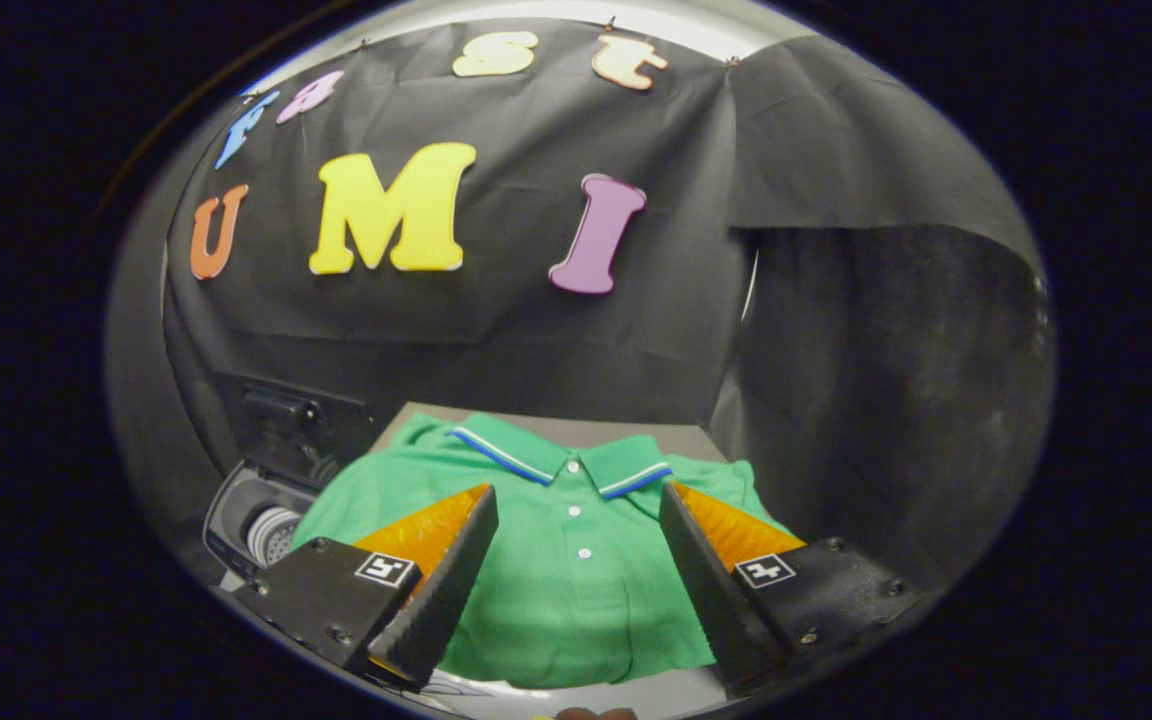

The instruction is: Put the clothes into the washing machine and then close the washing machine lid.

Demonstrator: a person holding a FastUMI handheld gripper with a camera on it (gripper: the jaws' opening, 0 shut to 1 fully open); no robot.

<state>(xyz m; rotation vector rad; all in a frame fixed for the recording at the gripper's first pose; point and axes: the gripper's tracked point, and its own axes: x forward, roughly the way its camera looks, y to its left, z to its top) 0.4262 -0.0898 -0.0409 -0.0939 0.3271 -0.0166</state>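
fingers (436,590) of the gripper (576,580) standing spread wide, pinching nothing, hovering above the green polo shirt (566,590) with its button placket showing in the gap between them.

risks from here, as a judgement: closing on too little cloth. fabric lying flat and smooth, so pads possibly sliding over the top layer and coming up with a thin pinch that slips out on the lift. gripping near the buttons (577,530) also looking chancy, since a hard button under one pad could be letting the cloth twist free. taking only one point of a spread-out garment likely meaning sleeves and hem trailing, dragging across the grey tabletop (656,438) and catching on the rim of the washing machine (261,520), or hanging over the opening and getting trapped under the lid (286,425) at closing time. carrying it sideways toward the machine, off beyond the one finger, possibly snagging on that raised lid.

shirt lying face up on the tabletop, just ahead of and beneath the fingers, well short of the machine though its one sleeve is reaching close to it. bright green knit, collar (561,458) folded down and trimmed with white and blue stripes, a short row of small white buttons running down the front. sleeves spreading out to either side, cloth mostly flat with soft ripples. looking light, floppy, easy to bunch.

machine drum showing open, pale inside, lid standing up dark behind it.
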